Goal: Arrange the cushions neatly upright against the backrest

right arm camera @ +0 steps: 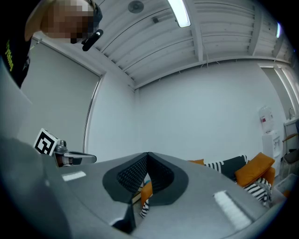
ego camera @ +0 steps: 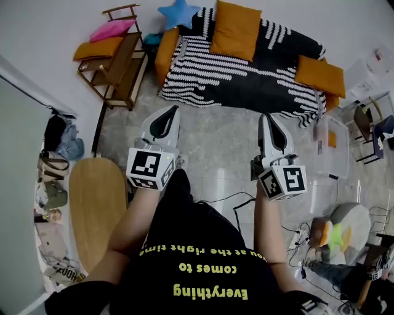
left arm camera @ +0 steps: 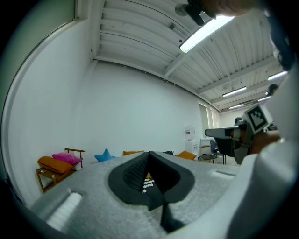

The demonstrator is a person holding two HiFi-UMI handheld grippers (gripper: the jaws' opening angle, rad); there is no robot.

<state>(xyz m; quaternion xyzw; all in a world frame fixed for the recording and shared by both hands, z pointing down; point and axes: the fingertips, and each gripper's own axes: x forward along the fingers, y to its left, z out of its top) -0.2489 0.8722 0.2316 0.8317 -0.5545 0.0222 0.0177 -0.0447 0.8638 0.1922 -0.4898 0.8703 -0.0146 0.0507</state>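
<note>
Ahead, striped sofa [ego camera: 246, 80] w/ orange cushions [ego camera: 235, 29] on grey floor [ego camera: 215, 154]; left gripper [ego camera: 173, 111] & right gripper [ego camera: 266, 117] both closed, empty.

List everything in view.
sofa: one, black-and-white striped cover, far wall
orange cushions: two on sofa, one against backrest, other at right end
star cushion: one, blue, sofa's left corner
chair: one, brown wood, left of sofa
chair cushions: two, pink and orange, on the chair
table: one, light wood, lower left
plastic box: one, clear, floor by sofa's right end
plush toy: one, grey, floor lower right
left gripper, right gripper: white, shut, empty
</note>
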